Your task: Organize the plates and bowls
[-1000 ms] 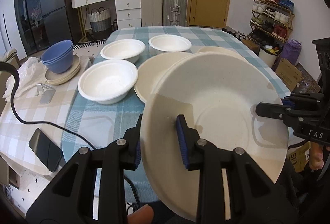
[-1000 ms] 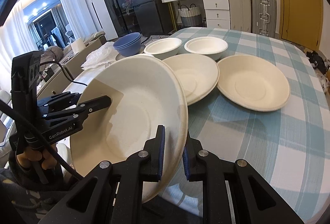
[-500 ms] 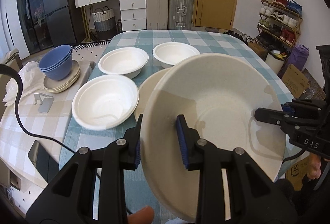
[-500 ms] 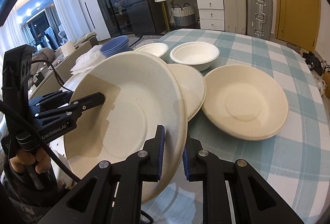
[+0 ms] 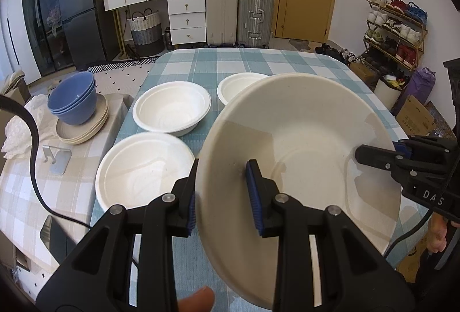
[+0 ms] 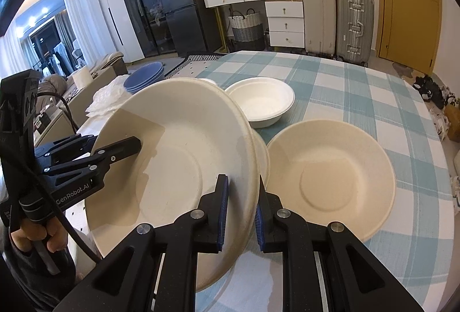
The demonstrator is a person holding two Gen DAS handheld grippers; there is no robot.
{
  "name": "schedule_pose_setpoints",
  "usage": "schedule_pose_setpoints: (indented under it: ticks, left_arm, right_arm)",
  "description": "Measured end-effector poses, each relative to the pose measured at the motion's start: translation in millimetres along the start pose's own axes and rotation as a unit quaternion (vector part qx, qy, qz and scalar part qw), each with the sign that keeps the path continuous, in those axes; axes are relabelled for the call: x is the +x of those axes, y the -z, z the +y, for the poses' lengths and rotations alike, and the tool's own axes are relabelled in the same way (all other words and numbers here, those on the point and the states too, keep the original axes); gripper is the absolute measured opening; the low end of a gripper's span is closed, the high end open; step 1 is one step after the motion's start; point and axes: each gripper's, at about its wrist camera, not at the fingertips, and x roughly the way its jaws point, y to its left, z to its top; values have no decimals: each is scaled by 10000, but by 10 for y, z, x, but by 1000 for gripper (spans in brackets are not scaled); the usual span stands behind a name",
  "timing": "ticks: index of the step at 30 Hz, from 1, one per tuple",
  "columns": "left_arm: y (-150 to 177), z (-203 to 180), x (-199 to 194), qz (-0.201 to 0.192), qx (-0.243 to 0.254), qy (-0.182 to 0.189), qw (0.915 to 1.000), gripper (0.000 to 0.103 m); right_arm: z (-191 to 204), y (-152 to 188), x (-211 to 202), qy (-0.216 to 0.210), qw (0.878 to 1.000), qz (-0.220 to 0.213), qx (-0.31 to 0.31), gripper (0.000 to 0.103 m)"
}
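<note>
Left tongs: clamped on the near-left rim of a large cream plate, one pad inside the dish, one outside.
Right tongs: clamped on the opposite rim of the same plate; jaws fully pinched on the thin edge.
Held plate: off the surface, tilted, carried between both hands above the near edge of the checked cloth.
Plates on surface: a second cream plate lies flat to the right in the right wrist view. The edge of a third shows just behind the held one, mostly hidden.
White bowls: three on the cloth. One near left, one behind it, one further back partly hidden by the held plate.
Side stack: blue bowls nested on a pile of beige plates, well apart to the left on a second checked surface.
Step in hand: carrying a cream plate toward a stacking spot; most likely onto one of the cream plates on the cloth, though which one cannot be told.
Progress: early by the look of it. White bowls unstacked, cream plates spread.
Next move calls for: levelling the plate, centring it over the chosen plate, lowering until it nests, then releasing both rims together.
Risk: uneven release could tip the plate or nudge the one beneath.
</note>
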Motion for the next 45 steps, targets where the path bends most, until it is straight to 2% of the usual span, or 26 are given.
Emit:
schedule_pose_setpoints:
  ticks: [8, 20, 26, 30, 33, 34, 35, 37, 40, 43, 45]
  left_arm:
    - [-278, 46, 444, 198, 47, -20, 9998, 28]
    - [-191, 209, 938, 488, 37, -121, 9987, 29]
    - [-96, 228, 1065, 587, 7, -100, 9982, 30]
    - [-66, 212, 1112, 612, 122, -223, 9978, 31]
    - [-44, 208, 1107, 577, 175, -216, 9979, 40]
    - [-44, 210, 1106, 562, 162, -192, 9981, 46]
    - [-45, 203, 1092, 551, 165, -191, 9982, 58]
    - [-51, 201, 1071, 501, 158, -172, 9985, 72]
    - [-66, 203, 1005, 444, 118, -131, 9989, 75]
    - [-79, 189, 938, 409, 137, -186, 9989, 78]
    - [-80, 174, 912, 419, 133, -197, 9988, 79]
  right_arm:
    - [-112, -209, 236, 145, 9998, 115, 78, 16]
    - [-169, -194, 617, 127, 9988, 439, 168, 16]
    - [-181, -169, 723, 184, 9983, 544, 128, 17]
    - [-183, -151, 741, 222, 9982, 551, 121, 17]
    - [-179, -141, 748, 305, 9977, 596, 98, 18]
    - [-184, -137, 749, 279, 9977, 603, 111, 19]
    - [-191, -134, 746, 273, 9977, 600, 125, 20]
    - [-212, -126, 720, 247, 9979, 577, 169, 26]
    - [-239, -119, 653, 257, 9983, 473, 230, 51]
    - [-247, -117, 566, 210, 9986, 415, 252, 55]
    - [-239, -115, 509, 219, 9988, 366, 227, 65]
